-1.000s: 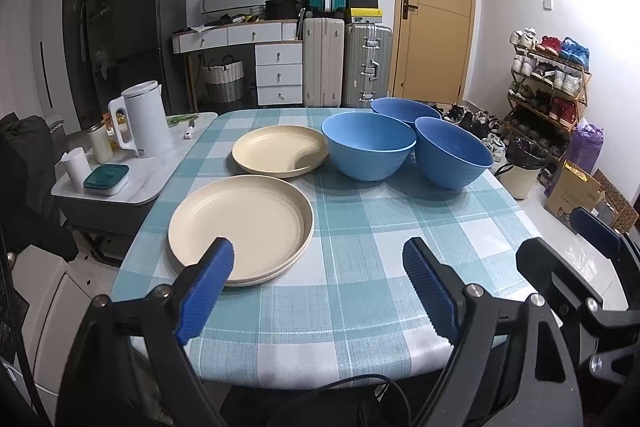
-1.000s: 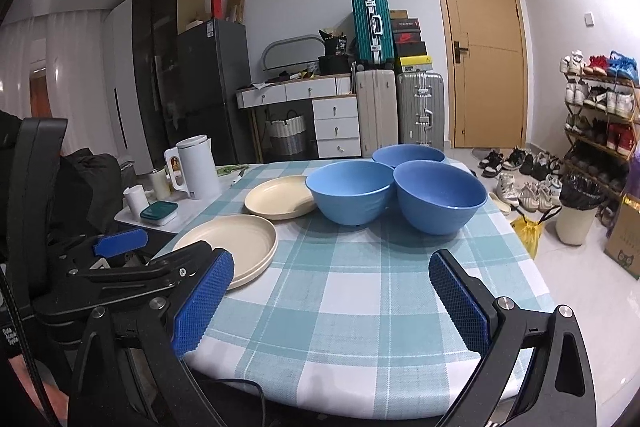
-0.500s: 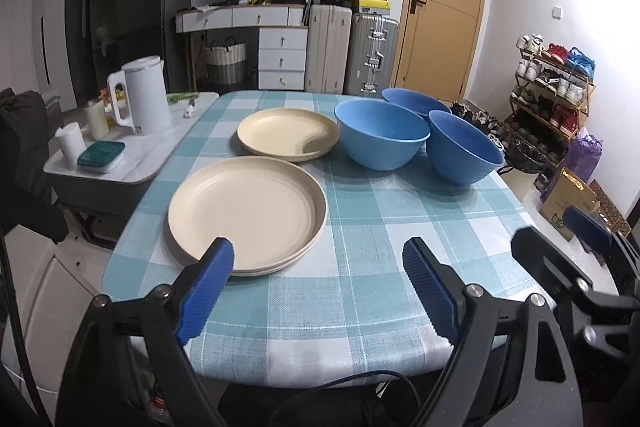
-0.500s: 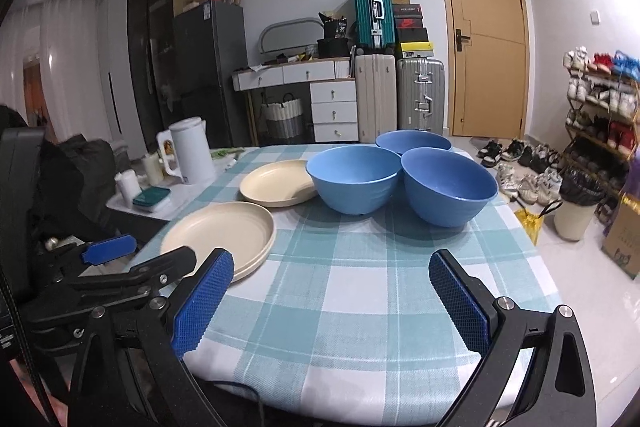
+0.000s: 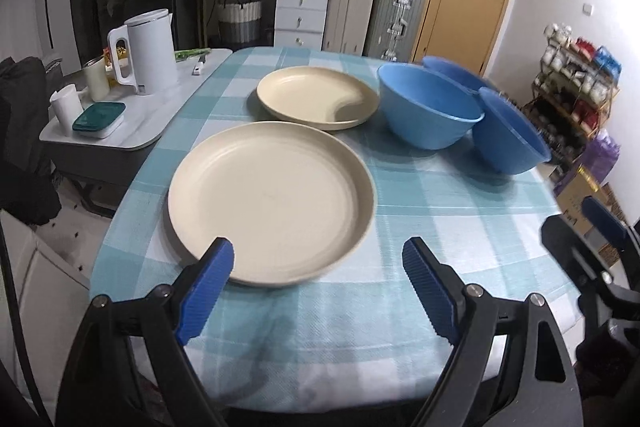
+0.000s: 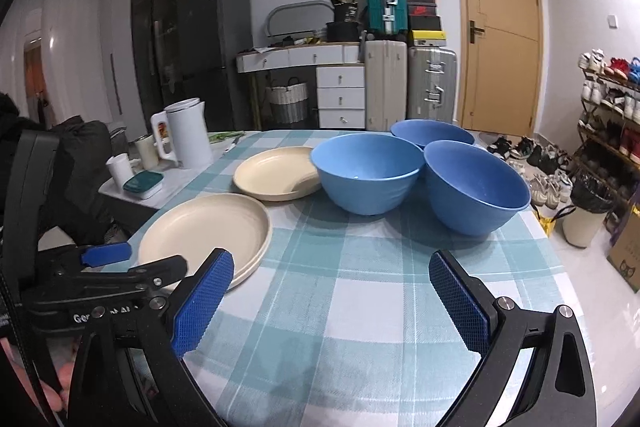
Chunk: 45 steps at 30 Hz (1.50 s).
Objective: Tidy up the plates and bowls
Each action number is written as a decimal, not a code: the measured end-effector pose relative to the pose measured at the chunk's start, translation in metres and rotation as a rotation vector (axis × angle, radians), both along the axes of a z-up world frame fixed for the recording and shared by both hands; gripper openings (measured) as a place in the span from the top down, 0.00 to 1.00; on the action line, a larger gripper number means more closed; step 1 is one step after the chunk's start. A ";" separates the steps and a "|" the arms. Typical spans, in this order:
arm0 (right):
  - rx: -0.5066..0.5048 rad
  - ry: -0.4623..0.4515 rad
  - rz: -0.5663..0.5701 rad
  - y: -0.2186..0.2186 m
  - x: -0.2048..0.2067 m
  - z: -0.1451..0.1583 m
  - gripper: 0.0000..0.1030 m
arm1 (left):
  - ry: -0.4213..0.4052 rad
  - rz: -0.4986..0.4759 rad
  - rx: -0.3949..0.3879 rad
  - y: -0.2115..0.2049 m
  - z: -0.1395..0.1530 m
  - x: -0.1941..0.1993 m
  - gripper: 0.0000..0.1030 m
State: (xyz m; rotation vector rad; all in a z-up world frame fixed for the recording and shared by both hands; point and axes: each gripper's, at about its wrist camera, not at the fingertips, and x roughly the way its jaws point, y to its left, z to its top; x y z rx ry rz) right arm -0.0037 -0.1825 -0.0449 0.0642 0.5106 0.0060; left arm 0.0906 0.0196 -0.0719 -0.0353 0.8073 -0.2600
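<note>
Two cream plates point(image 5: 272, 205) lay on the checked table point(image 5: 420, 227), three blue bowls point(image 6: 368, 173) clustered beside them. The left gripper point(image 5: 318, 275) and right gripper point(image 6: 330, 293) both had fingers spread wide, holding nothing.

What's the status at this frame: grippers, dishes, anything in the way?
Left gripper open, empty, at near plate. Right gripper open, empty. Far plate, three blue bowls unstacked on table. Nothing in the way.
</note>
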 end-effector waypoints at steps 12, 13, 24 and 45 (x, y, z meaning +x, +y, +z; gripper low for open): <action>0.062 -0.064 0.092 -0.002 0.058 0.037 0.03 | 0.089 0.046 -0.008 0.025 0.025 0.075 0.15; 0.077 -0.072 0.102 -0.003 0.065 0.044 0.03 | 0.100 0.061 -0.016 0.030 0.027 0.082 0.15; 0.080 -0.076 0.243 0.009 0.148 0.117 0.03 | 0.101 0.143 0.056 0.048 0.052 0.162 0.15; 0.165 0.338 0.411 0.043 0.300 0.117 0.01 | 0.177 0.127 0.137 0.024 0.017 0.248 0.15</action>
